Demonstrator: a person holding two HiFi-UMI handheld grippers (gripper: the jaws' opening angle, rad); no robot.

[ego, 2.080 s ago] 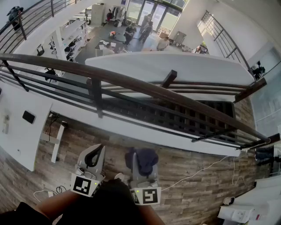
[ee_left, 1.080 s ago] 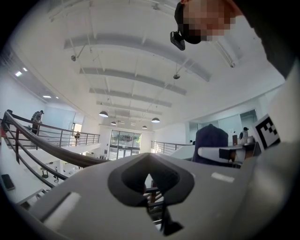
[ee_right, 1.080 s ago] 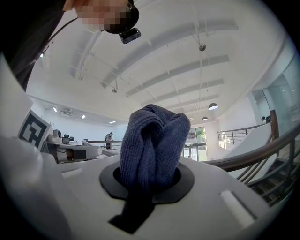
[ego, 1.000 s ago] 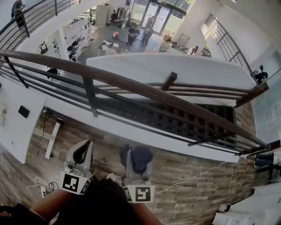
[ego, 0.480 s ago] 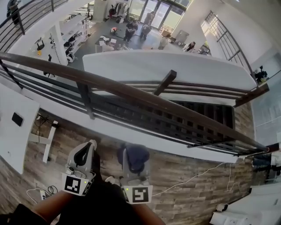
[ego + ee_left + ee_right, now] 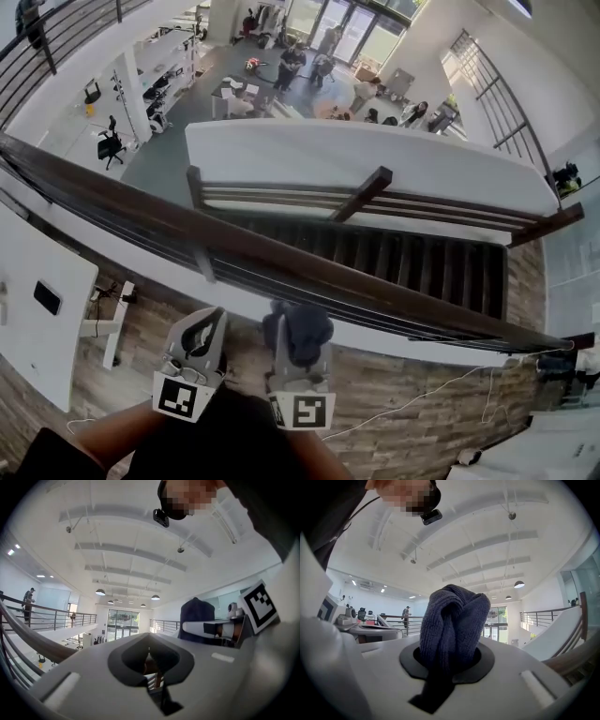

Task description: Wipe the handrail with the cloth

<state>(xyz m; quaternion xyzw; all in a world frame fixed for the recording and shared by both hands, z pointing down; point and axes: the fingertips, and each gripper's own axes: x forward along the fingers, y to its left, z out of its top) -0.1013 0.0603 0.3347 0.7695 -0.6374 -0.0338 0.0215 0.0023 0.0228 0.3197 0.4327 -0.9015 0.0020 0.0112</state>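
Cloth ready, just short of the rail

Your right gripper (image 6: pixel 298 349) is clenched on the dark blue cloth (image 6: pixel 452 618), bunched proud of the jaws so that fabric, not plastic, should meet the wood. Your left gripper (image 6: pixel 204 330) sits beside it, pinched together on nothing. Beyond both runs the brown handrail (image 6: pixel 281 258), apparently not yet touched.

The two grippers are held side by side close to the body, jaws pointing forward and tilted upward. The left gripper (image 6: pixel 208 319) has its jaws pressed together on nothing. The right gripper (image 6: pixel 298 339) is clamped on a bunched dark blue cloth (image 6: pixel 452 620). The left forearm (image 6: pixel 98 439) comes in from the lower left.
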